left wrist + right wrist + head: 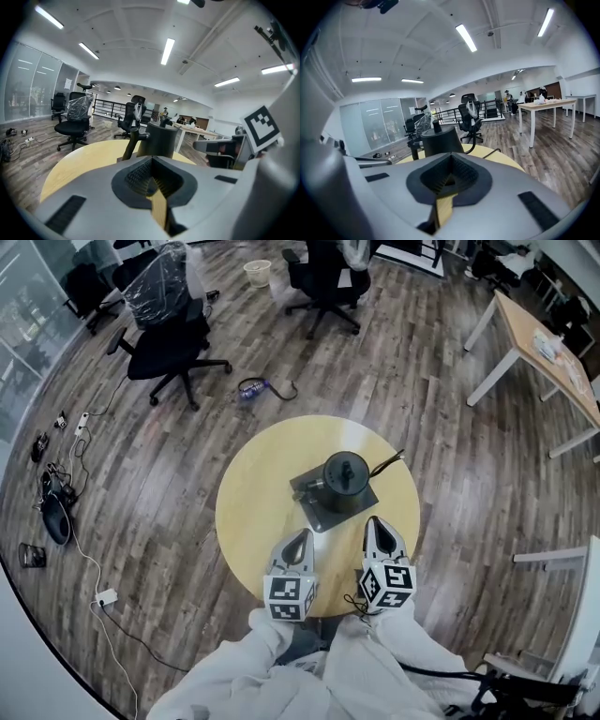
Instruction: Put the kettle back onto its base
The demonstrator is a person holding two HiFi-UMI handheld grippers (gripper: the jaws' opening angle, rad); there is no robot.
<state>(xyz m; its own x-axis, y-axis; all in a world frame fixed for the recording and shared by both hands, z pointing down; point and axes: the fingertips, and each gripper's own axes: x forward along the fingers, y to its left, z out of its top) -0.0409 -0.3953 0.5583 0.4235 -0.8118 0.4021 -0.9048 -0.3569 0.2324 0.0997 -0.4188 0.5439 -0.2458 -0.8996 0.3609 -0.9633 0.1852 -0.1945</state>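
On the round yellow wooden table, the bottom of the black cylindrical kettle was hidden behind the grey left gripper.

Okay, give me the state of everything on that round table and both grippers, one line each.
Kettle: upright, lid on, standing on the dark square pad, nothing gripping it.
Dark square pad: flat on the round table, kettle on its far part.
Cord: lying loose, trailing from beside the kettle toward the table edge.
Left gripper: shut, empty, short of the kettle.
Right gripper: shut, empty, short of the kettle.
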